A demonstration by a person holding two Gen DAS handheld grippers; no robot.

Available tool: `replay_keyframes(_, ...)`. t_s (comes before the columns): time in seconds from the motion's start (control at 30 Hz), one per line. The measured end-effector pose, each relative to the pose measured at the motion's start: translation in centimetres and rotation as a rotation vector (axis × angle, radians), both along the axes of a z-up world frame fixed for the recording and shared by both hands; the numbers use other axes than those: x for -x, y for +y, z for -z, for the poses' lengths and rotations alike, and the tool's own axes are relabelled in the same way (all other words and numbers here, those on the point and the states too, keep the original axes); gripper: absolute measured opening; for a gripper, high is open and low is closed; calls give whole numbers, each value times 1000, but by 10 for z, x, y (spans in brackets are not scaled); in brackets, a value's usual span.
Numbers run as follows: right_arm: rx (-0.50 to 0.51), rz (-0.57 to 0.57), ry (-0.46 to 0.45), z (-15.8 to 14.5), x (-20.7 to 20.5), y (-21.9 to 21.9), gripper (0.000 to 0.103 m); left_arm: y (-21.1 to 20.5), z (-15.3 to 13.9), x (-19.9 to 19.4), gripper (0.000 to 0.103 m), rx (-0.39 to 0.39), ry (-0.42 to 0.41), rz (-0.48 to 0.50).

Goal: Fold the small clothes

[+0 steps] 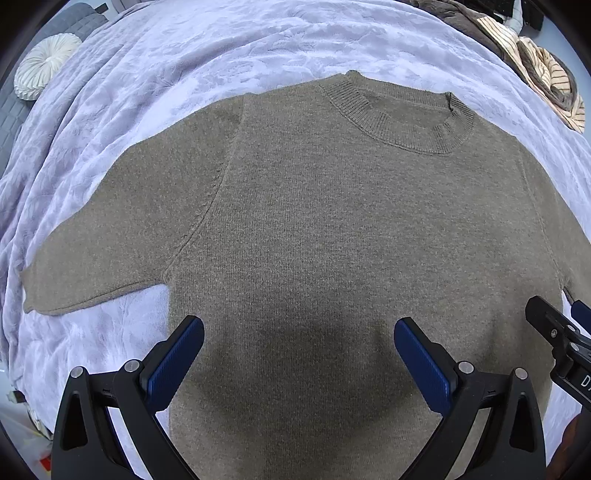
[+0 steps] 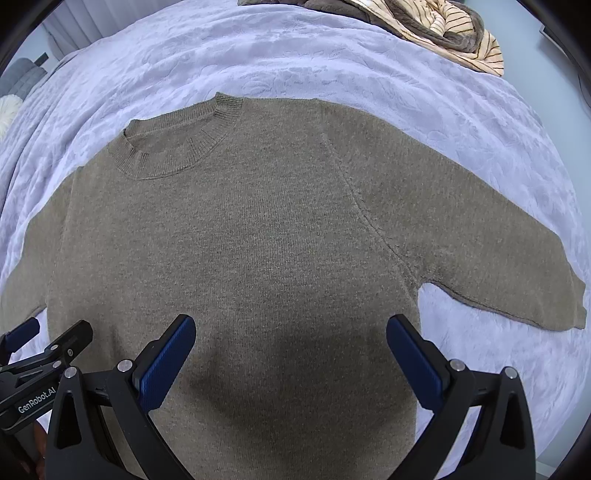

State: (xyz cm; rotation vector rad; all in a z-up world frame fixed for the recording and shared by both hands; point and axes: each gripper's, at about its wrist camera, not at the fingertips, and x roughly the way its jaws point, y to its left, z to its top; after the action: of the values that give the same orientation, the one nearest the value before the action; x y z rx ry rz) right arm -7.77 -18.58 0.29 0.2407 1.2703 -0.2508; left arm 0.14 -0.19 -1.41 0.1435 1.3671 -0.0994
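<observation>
Both grippers, left gripper (image 1: 298, 343) and right gripper (image 2: 291, 341), are hovering spread over the flat sweater (image 1: 314, 221); best pinching each sleeve (image 1: 92, 266) cuff, at 9 o'clock, folding inward squarely.

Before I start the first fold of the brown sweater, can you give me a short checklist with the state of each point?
1. Sweater lies flat, front up, collar far from you: ok.
2. Both sleeves spread out: left sleeve ok, right sleeve ok.
3. Left gripper open and holding nothing: ok.
4. Right gripper open and holding nothing: ok.
5. Bottom hem straight: cannot tell, it is hidden below the grippers.
6. Striped clothes pile apart from the sweater on the lilac blanket: ok.
</observation>
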Motion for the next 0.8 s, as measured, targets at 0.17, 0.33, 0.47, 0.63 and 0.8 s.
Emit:
replay_keyframes(0.17, -20, -1, 3, -1, 0, 0, 103, 1, -1, -1, 103, 3, 6, 3)
replay_keyframes(0.33, -59, -2, 14, -2, 3, 1, 103, 2, 0, 0, 103, 6, 7, 6)
replay_keyframes(0.47, -41, -3, 9, -2, 3, 1, 103, 1, -1, 4, 103, 14, 10, 4)
replay_keyframes(0.63, -22, -2, 2, -2, 6, 1, 103, 1, -1, 5, 103, 12, 9, 5)
replay_keyframes(0.8, -14, -1, 8, -2, 6, 2, 103, 1, -1, 6, 103, 15, 9, 6)
